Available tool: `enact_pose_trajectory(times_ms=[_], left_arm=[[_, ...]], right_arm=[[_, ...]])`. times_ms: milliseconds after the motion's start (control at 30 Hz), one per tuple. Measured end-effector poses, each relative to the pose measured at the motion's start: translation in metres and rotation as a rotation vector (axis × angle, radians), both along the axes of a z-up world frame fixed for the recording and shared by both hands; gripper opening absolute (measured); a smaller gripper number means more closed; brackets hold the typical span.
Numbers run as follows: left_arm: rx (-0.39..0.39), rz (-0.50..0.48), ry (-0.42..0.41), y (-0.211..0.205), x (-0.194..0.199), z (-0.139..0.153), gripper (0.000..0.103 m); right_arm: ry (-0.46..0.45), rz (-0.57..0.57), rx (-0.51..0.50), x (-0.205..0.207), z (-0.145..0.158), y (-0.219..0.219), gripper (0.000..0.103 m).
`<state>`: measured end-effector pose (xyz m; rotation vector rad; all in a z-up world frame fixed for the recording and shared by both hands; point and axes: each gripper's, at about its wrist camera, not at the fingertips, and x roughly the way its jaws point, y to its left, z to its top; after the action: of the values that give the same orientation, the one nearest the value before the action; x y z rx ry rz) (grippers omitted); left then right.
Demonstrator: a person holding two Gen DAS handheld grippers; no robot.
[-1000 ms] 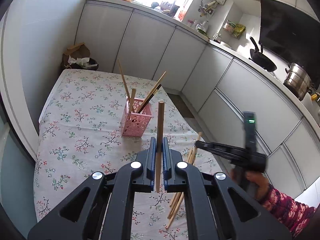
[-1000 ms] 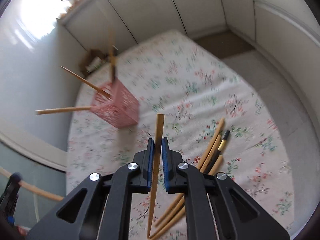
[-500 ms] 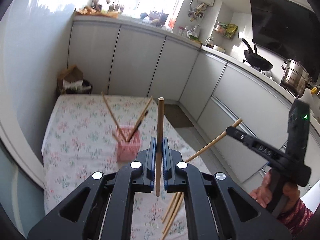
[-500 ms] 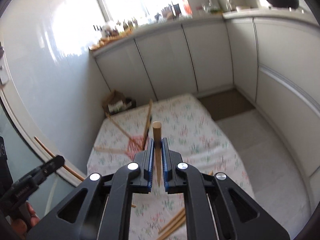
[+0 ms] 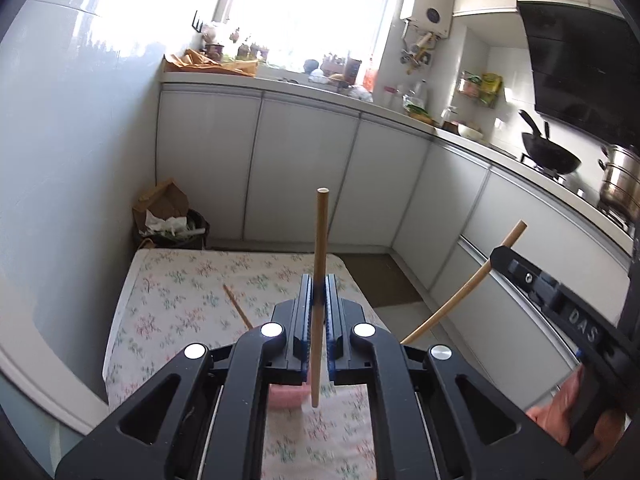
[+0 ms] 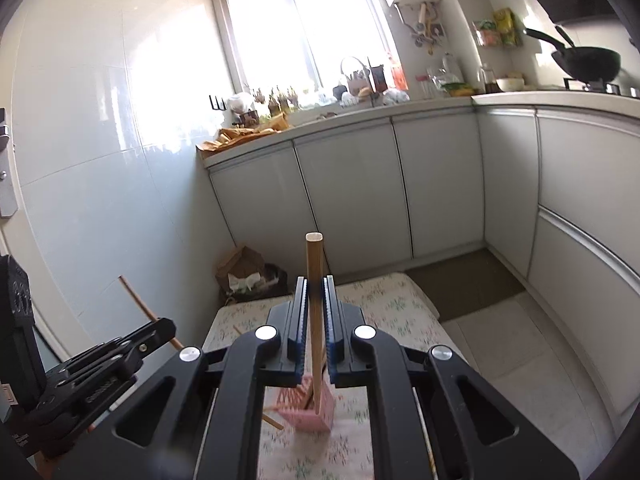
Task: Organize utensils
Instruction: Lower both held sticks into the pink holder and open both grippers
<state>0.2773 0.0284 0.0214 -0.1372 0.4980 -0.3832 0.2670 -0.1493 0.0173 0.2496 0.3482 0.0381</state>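
Note:
My left gripper (image 5: 316, 284) is shut on a wooden chopstick (image 5: 320, 240) that stands upright between the jaws. My right gripper (image 6: 315, 286) is shut on another wooden chopstick (image 6: 313, 264), also upright. Both are high above the floral tablecloth (image 5: 180, 304). The pink basket (image 6: 310, 412) sits below the right gripper, seen between its fingers, with chopsticks in it; the held chopstick's lower tip hangs over it. In the left wrist view only a pink patch of the basket (image 5: 286, 396) shows. The right gripper (image 5: 560, 304) appears at the right of the left wrist view, the left gripper (image 6: 100, 360) at the left of the right wrist view.
White kitchen cabinets (image 5: 304, 176) run behind and to the right of the table. A bin with paper bags (image 5: 168, 220) stands at the table's far left corner. A wok (image 5: 550, 156) and a steel pot (image 5: 620, 184) sit on the stove at right.
Both grippers have risen and tilted up from the table with their chopsticks; the view went from the tablecloth to the cabinets and window. The basket now lies beneath the grippers.

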Motion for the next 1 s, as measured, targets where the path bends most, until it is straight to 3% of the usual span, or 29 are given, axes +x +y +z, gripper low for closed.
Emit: enact_pose_trajectory(times_ms=[367, 500, 700, 1000], left_arm=[[0.073, 0.058, 0.001, -0.011, 0.053, -0.044, 0.006], [0.053, 0.054, 0.028, -0.007, 0.054, -0.055, 0.006], [0.034, 0.055, -0.021, 0.001, 0.036, -0.033, 0.008], [0.048, 0.064, -0.024, -0.003, 0.011, -0.023, 0.029]], right_arm=[[0.029, 0.063, -0.011, 0.061, -0.061, 0.028, 0.008], [0.064, 0.059, -0.022, 0.066, -0.08, 0.03, 0.01], [0.052, 0.036, -0.014, 0.053, -0.073, 0.022, 0.017], [0.033, -0.022, -0.021, 0.02, -0.059, 0.013, 0.034]])
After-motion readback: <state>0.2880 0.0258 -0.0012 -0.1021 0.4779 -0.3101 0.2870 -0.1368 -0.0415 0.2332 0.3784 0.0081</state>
